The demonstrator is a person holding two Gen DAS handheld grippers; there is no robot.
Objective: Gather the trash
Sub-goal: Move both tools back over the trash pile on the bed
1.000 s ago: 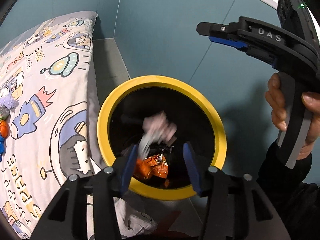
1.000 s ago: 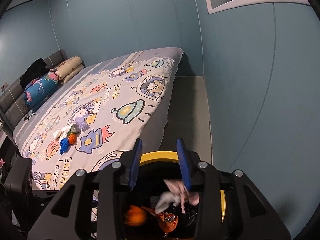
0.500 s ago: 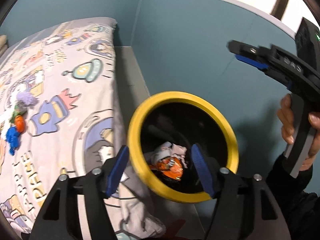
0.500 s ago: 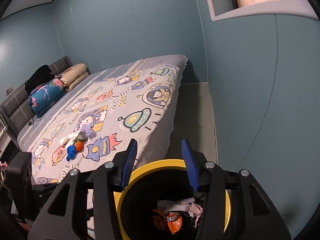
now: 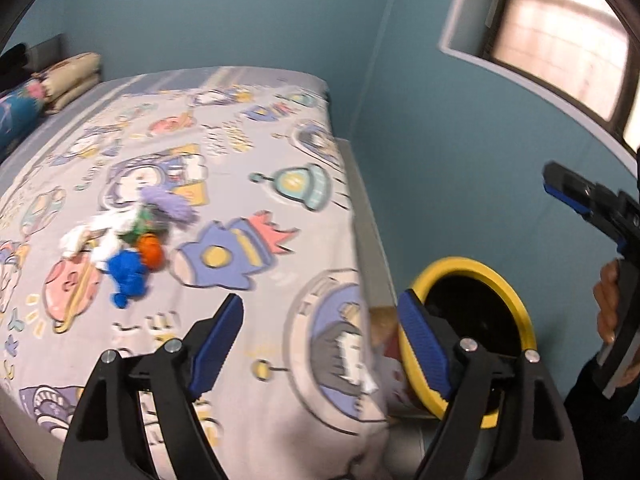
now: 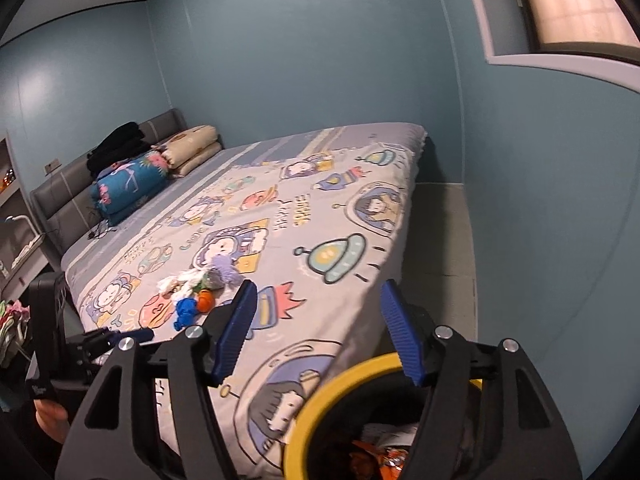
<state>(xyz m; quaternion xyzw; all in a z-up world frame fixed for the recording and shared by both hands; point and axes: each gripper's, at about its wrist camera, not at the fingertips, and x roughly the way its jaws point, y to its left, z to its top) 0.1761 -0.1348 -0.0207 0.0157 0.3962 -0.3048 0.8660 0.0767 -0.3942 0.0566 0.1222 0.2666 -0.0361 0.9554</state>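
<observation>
A heap of trash lies on the patterned bedspread: white crumpled paper, a purple tuft, an orange ball and a blue piece. The right wrist view shows the same trash heap farther off. Beside the bed stands a black bin with a yellow rim, and in the right wrist view the bin holds orange and white wrappers. My left gripper hangs over the bed's edge, its jaws opening with nothing between them. Above the bin my right gripper is also opening and empty.
The bed fills the left and centre, with pillows and dark clothing against a grey headboard. A narrow strip of floor runs between bed and blue wall. A window sits high on the right. A hand holds the right gripper's handle.
Both grippers lifted away from the bin and swung toward the bed, their jaws spreading wider. The pale and orange scraps seen falling now lie inside the bin.
</observation>
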